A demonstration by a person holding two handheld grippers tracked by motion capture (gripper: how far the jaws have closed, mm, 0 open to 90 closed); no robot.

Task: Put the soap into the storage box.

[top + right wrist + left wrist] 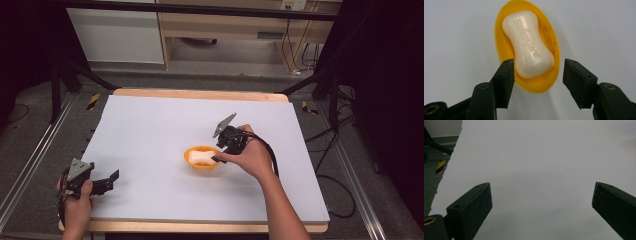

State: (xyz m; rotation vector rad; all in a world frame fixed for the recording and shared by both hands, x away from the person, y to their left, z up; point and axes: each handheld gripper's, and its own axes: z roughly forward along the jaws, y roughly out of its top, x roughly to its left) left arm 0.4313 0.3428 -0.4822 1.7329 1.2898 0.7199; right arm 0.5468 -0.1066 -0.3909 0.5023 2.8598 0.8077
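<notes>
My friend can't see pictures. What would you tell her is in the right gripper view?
A white soap bar lies in a yellow oval dish on a pale table. The right gripper reaches up from below, its two black jaws apart on either side of the dish's near end.

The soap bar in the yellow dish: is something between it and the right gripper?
Nothing visible is. The right gripper stands open at the near end of the soap bar, which lies bare in the yellow dish, jaws straddling that end.

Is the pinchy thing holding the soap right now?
No. The right gripper has its jaws apart around the near end of the soap in the yellow dish, not pressing on either. The left gripper is open over the bare table.
</notes>
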